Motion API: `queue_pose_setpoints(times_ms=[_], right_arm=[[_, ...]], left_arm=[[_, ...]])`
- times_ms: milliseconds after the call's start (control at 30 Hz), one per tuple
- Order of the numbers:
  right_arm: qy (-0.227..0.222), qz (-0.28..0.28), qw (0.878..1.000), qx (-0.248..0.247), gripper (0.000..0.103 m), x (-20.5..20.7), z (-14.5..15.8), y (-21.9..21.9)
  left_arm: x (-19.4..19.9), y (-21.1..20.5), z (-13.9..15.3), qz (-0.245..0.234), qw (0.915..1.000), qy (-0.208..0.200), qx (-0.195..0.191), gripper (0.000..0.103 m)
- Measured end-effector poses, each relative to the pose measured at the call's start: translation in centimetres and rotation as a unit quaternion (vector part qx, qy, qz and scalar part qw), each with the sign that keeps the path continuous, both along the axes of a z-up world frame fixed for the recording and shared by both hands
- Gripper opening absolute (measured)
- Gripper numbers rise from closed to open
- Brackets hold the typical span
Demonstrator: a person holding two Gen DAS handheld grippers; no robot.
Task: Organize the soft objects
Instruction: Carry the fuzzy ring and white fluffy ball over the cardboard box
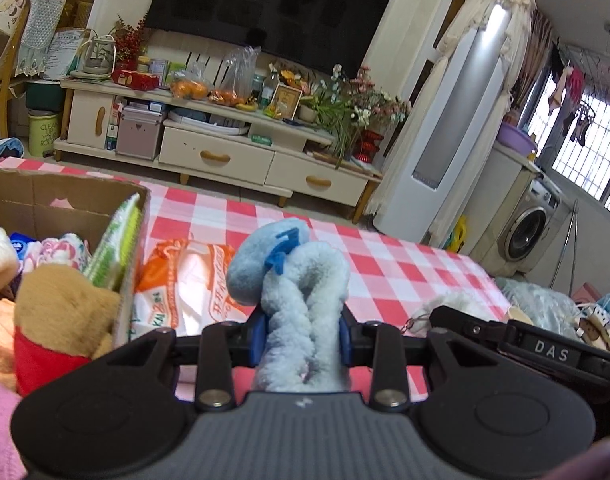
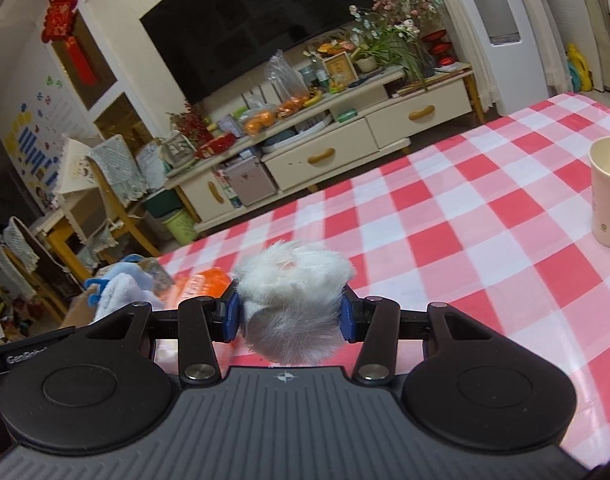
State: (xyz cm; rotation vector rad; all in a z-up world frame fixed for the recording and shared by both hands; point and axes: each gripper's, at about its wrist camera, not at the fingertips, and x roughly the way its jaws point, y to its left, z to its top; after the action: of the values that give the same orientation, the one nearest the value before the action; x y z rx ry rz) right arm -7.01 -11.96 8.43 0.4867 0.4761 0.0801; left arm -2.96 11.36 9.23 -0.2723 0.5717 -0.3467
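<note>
The left gripper (image 1: 303,338) clamped a light-blue plush toy (image 1: 293,280) while the right gripper (image 2: 290,316) clamped a white fluffy pompom (image 2: 293,284).

Two hand-held grippers (image 1: 303,340) (image 2: 290,316), one cardboard box (image 1: 65,204), one paper cup (image 2: 609,192), one orange bag (image 1: 189,280).

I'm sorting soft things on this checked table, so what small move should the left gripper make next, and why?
Probably carry the fluffy light-blue plush item leftward over the open cardboard box: the left gripper is shut on it, and the box already holds a brown teddy bear.
</note>
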Motion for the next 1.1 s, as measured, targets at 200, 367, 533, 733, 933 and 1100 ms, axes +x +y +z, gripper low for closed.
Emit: queue_pose_setpoints(times_ms=[200, 367, 533, 733, 933, 1100], right_arm=[[-0.018, 0.027, 0.999, 0.006, 0.058, 0.1, 1.6, 2.0], [-0.035, 0.056, 0.998, 0.003, 0.058, 0.3, 3.0, 4.2], [-0.048, 0.089, 0.995, 0.008, 0.058, 0.7, 4.1, 6.8], [-0.056, 0.126, 0.990, 0.016, 0.058, 1.3, 5.0, 9.6], [-0.053, 0.163, 0.985, 0.014, 0.058, 2.7, 4.8, 12.8], [-0.045, 0.195, 0.980, 0.009, 0.058, 3.5, 4.1, 15.3]], left_arm=[[-0.6, 1.8, 1.2, 0.011, 0.9996, -0.018, -0.017, 0.033], [-0.9, 3.8, 2.1, 0.029, 0.9986, -0.030, -0.032, 0.033], [-1.2, 6.2, 2.6, 0.056, 0.9968, -0.038, -0.043, 0.033], [-1.3, 9.7, 2.5, 0.099, 0.9929, -0.038, -0.052, 0.034], [-1.2, 12.2, 2.0, 0.143, 0.9880, -0.027, -0.053, 0.034], [-0.5, 13.5, 1.4, 0.162, 0.9856, -0.012, -0.047, 0.035]])
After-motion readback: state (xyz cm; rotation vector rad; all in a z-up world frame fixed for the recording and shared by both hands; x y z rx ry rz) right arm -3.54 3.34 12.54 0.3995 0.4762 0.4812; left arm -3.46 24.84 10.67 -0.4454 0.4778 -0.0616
